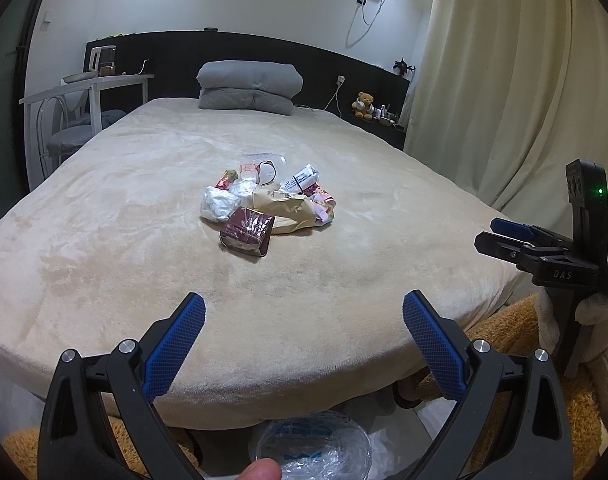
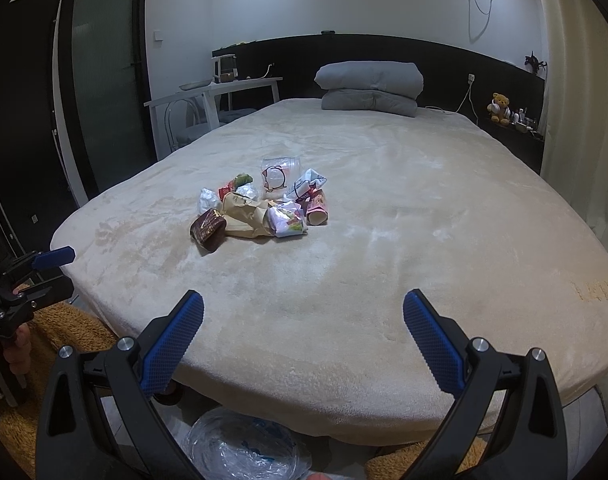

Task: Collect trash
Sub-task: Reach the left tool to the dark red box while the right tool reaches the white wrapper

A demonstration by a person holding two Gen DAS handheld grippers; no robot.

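Observation:
A pile of trash (image 1: 266, 200) lies mid-bed on the cream blanket: a dark red packet (image 1: 247, 231), a tan paper bag (image 1: 288, 210), crumpled white plastic (image 1: 218, 204), a clear cup (image 1: 264, 166) and wrappers. The right wrist view shows the same pile (image 2: 260, 208) with the dark red packet (image 2: 208, 229) nearest. My left gripper (image 1: 304, 344) is open over the bed's near edge, well short of the pile, holding nothing. My right gripper (image 2: 303, 342) is likewise open and empty; it also shows at the right (image 1: 504, 236). A clear plastic bag (image 1: 312, 446) sits on the floor below the grippers.
The bed (image 1: 144, 260) fills the view, with a folded grey duvet (image 1: 250, 86) at the headboard. A white desk and chair (image 1: 84, 100) stand left, curtains (image 1: 504, 80) right, a teddy bear (image 1: 364, 104) on a side shelf. A fuzzy brown rug (image 1: 500, 328) lies by the bed.

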